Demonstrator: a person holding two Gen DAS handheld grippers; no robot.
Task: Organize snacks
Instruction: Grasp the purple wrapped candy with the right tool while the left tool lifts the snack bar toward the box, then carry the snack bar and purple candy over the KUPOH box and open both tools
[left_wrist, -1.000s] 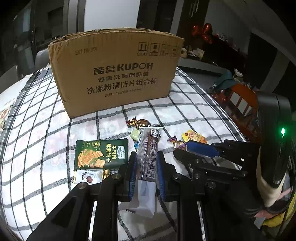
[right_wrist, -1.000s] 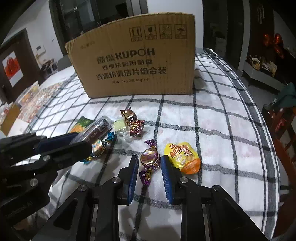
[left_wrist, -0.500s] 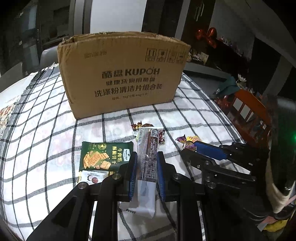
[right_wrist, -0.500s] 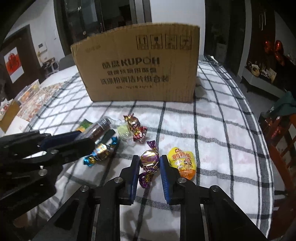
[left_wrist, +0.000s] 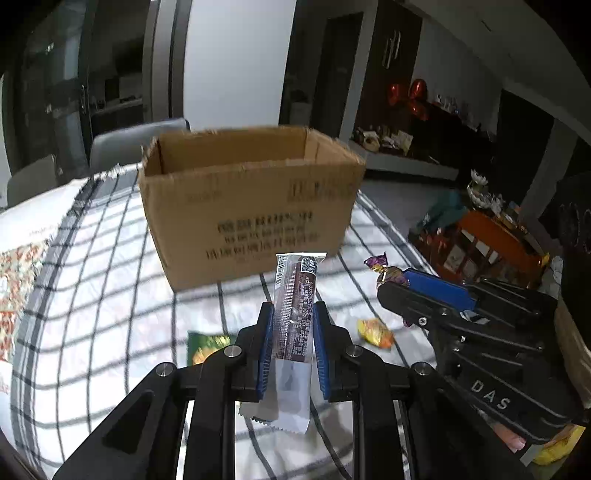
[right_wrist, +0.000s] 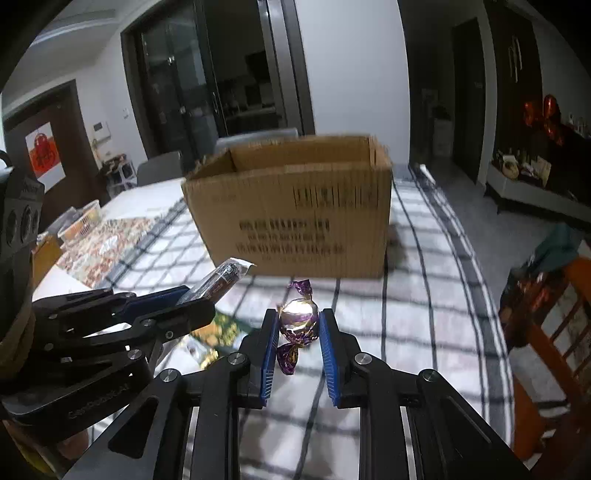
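My left gripper (left_wrist: 292, 325) is shut on a long dark snack bar (left_wrist: 295, 306) in a clear wrapper, held above the checked tablecloth (left_wrist: 110, 295). The same bar (right_wrist: 225, 278) and left gripper (right_wrist: 177, 302) show at the left of the right wrist view. My right gripper (right_wrist: 298, 325) is shut on a purple and gold foil candy (right_wrist: 298, 317), also lifted off the cloth; that candy (left_wrist: 386, 271) shows at its tip in the left wrist view. An open cardboard box (left_wrist: 251, 206) stands beyond both, its inside partly visible (right_wrist: 291, 206).
A green biscuit packet (left_wrist: 207, 347) and a yellow-orange jelly pack (left_wrist: 375, 332) lie on the cloth below the grippers. An orange wooden chair (right_wrist: 546, 332) stands off the table's right edge. Patterned mats and a basket (right_wrist: 79, 221) sit at the far left.
Both grippers have risen with their snacks, and the box's open top has come into view. The remaining snacks on the cloth have dropped lower in view.
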